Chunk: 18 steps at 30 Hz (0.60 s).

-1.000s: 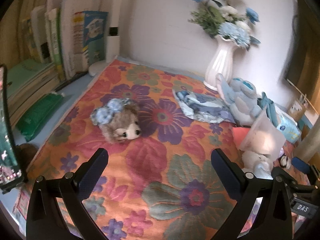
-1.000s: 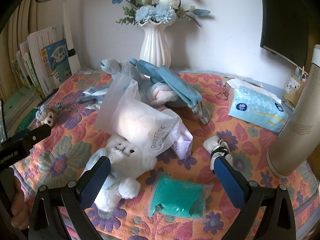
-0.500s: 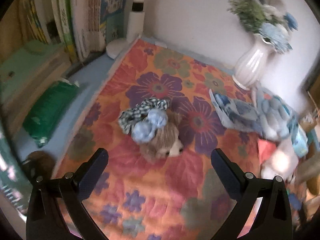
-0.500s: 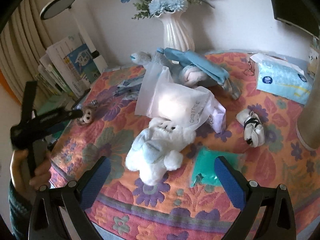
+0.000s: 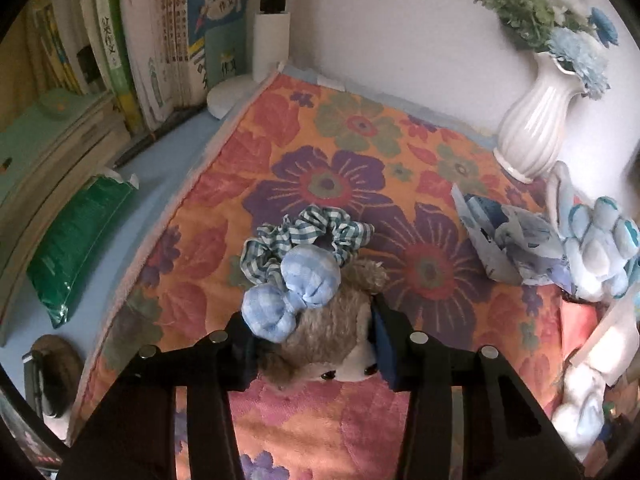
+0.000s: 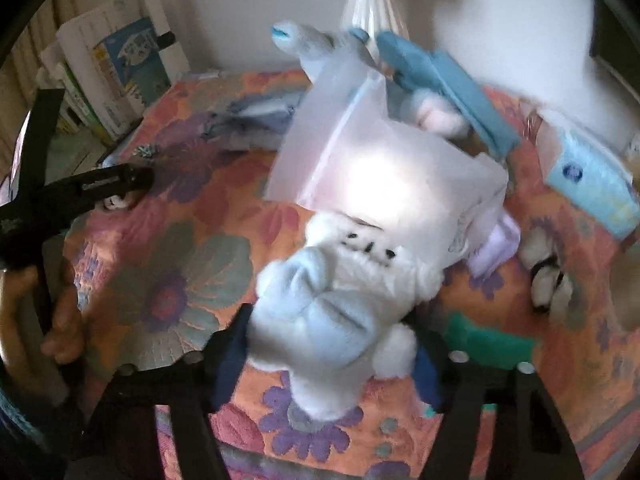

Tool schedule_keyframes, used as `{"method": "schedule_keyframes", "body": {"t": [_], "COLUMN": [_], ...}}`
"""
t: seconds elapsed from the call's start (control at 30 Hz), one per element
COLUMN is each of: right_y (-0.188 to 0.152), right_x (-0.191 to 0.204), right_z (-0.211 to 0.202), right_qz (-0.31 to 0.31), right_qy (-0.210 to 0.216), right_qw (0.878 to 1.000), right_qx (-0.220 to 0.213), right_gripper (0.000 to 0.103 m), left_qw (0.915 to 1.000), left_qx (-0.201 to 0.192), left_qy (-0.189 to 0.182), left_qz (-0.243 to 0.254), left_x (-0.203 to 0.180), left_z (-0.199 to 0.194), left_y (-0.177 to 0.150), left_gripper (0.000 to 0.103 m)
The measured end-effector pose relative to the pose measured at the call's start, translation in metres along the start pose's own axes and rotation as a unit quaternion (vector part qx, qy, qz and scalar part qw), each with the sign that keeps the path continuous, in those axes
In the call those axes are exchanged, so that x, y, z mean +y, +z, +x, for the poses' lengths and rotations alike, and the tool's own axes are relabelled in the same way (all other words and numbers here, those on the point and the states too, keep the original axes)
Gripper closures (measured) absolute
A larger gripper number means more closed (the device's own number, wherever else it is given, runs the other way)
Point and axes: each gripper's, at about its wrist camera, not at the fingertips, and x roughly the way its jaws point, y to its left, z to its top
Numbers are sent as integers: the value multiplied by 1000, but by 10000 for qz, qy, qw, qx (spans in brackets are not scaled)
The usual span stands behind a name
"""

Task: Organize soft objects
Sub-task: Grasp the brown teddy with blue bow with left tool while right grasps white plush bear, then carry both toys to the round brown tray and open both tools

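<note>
1. Green is seen at the far left of the table [image 5: 168, 184]: a wrapped packet [image 5: 72, 248] lies beside stacked books [image 5: 168, 40], well apart from anything being handled.
2. Next comes the brown plush animal [image 5: 332, 332], topped by a blue checked bow [image 5: 296, 296] and a gingham scrunchie [image 5: 304, 236]. It lies on the floral cloth [image 5: 360, 184], face toward the camera, directly between the fingers [image 5: 384, 344] of the left gripper [image 5: 316, 344].
3. The left fingers are closing, and both pads are already pressed against the plush head, one on each side; the toy is judged to be grasped across its width.
4. Further right, a white vase [image 5: 536, 128] of blue flowers stands at the wall, with a blue-and-white plush [image 5: 592, 252] and a printed pouch [image 5: 508, 244] just beside it.
5. In the right wrist view, the white plush bear [image 6: 336, 304] lies on its back, its long axis running away from the camera, head tucked under a clear plastic bag [image 6: 384, 168].
6. The right gripper [image 6: 328, 356] straddles the bear's lower body; its fingers [image 6: 228, 360] are closing and appear to touch the fur on both sides, across the short axis.
7. A green pack [image 6: 488, 344] lies just right of the bear, and a tissue pack [image 6: 588, 184] well beyond.
8. Each toy is nearer its own hand, so a lift straight up is judged to be what remains.
</note>
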Motion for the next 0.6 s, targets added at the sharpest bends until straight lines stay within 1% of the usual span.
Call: {"method": "schedule_keyframes", "body": {"t": [0.07,0.2,0.23,0.43,0.47,0.53,0.6], "right_y": [0,-4,-6,-18,-16,-23,-28], "right_x": [-2,-7,-7,-14,-13,-19,-29], "right_z": [-5,-27,-34,-76,-80,-100,-118], "right_qz": [49,47,44,76,88,129,217], "right_qy": [105,586,642,737,750,712,644], "right_qw": [9999,9981,9976,9958,9954,9939,9925], "right_qx": [-73,-200,-248,-538,-592,-832,-1019], "right_gripper": [45,45,45,45,45,45,45], "left_qw": [9998,9974,9966,9895,9870,9827,9755], "left_qx": [-125,-349,-393,-495,-519,-558,-601], "left_qy": [-180,-623,-703,-1288,-1436,-1663,-1972], "left_qz": [0,120,161,427,493,595,765], "left_x": [0,-6,-9,-35,-42,-54,-69], "left_z": [-10,-36,-43,-81,-88,-100,-115], "left_y": [-2,-6,-9,-25,-28,-34,-41], "left_gripper": [61,61,61,61,61,61,61]}}
